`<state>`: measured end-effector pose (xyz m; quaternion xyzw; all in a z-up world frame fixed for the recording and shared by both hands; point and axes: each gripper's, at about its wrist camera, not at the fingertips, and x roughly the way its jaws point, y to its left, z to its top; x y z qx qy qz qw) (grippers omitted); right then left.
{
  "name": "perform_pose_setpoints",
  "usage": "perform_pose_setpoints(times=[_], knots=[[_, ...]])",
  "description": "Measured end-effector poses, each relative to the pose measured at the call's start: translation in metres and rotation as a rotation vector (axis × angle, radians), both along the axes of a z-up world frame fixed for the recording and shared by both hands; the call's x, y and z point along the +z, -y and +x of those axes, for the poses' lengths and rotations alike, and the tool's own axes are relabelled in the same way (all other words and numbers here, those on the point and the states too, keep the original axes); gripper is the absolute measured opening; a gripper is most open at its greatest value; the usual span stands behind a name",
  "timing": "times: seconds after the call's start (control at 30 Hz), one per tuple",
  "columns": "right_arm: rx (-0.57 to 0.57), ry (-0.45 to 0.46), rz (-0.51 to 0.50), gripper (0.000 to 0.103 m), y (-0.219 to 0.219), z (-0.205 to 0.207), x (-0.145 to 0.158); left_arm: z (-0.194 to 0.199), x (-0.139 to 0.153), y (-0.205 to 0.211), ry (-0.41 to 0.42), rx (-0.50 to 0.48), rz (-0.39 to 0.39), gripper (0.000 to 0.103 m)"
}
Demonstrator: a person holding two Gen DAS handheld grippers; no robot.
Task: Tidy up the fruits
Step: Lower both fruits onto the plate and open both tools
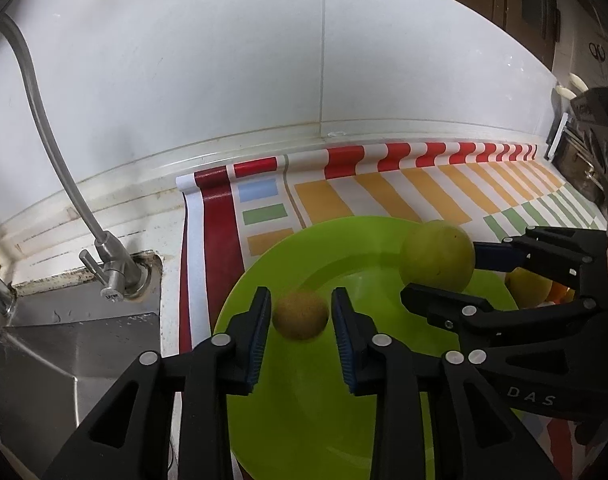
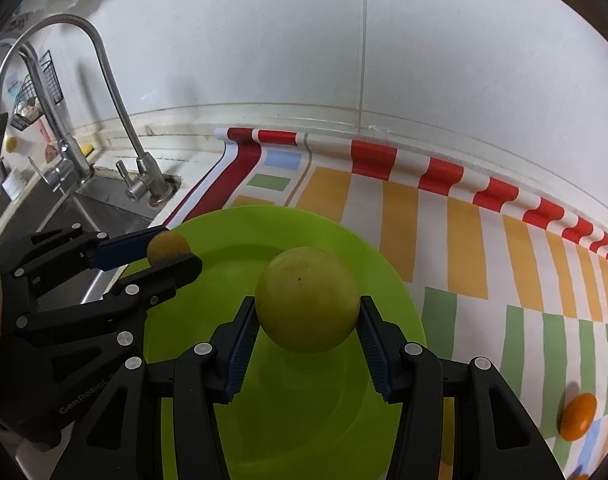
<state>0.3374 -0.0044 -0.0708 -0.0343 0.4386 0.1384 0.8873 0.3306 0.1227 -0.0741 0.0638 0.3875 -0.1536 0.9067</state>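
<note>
A lime-green plate (image 1: 287,420) (image 2: 304,420) lies on a striped mat. My left gripper (image 1: 301,314) straddles a small brown kiwi-like fruit (image 1: 299,314) over the plate; gaps show between the pads and the fruit, so the jaws stand open. In the right wrist view this gripper (image 2: 171,250) sits at the plate's left rim with the brown fruit (image 2: 165,245). My right gripper (image 2: 308,316) is shut on a large yellow-green round fruit (image 2: 308,298) above the plate's middle. It also shows in the left wrist view (image 1: 438,254).
A steel sink (image 1: 63,340) and tap (image 1: 107,268) lie left of the mat (image 2: 464,240). A white tiled wall (image 1: 263,80) backs the counter. An orange fruit (image 2: 578,416) lies on the mat at far right. Another yellow fruit (image 1: 528,288) sits behind the right gripper.
</note>
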Motion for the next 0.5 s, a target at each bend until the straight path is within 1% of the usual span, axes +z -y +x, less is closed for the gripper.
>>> perform_pose_setpoints(times=[0.07, 0.13, 0.17, 0.23, 0.27, 0.37, 0.43, 0.5], knots=[[-0.004, 0.003, 0.010, 0.052, 0.001, 0.000, 0.000, -0.002, 0.003, -0.001, 0.011, 0.010, 0.006, 0.037], [-0.012, 0.024, 0.007, 0.056, 0.003, -0.003, 0.004, -0.004, 0.007, -0.004, 0.020, 0.023, 0.009, 0.042], [-0.014, 0.040, 0.005, 0.058, 0.003, -0.005, 0.007, -0.006, 0.010, -0.006, 0.024, 0.034, 0.009, 0.042], [-0.023, 0.059, 0.009, 0.058, 0.007, -0.010, 0.013, -0.011, 0.016, -0.008, 0.030, 0.047, 0.003, 0.043], [-0.028, 0.064, 0.016, 0.058, 0.009, -0.012, 0.016, -0.014, 0.019, -0.009, 0.033, 0.052, 0.002, 0.046], [-0.048, 0.084, 0.036, 0.058, 0.013, -0.023, 0.024, -0.026, 0.031, -0.011, 0.059, 0.070, 0.006, 0.050], [-0.054, 0.097, 0.031, 0.060, 0.015, -0.033, 0.028, -0.035, 0.038, -0.012, 0.073, 0.081, 0.002, 0.055], [-0.061, 0.115, 0.029, 0.064, 0.018, -0.045, 0.033, -0.045, 0.044, -0.012, 0.083, 0.088, 0.001, 0.055]])
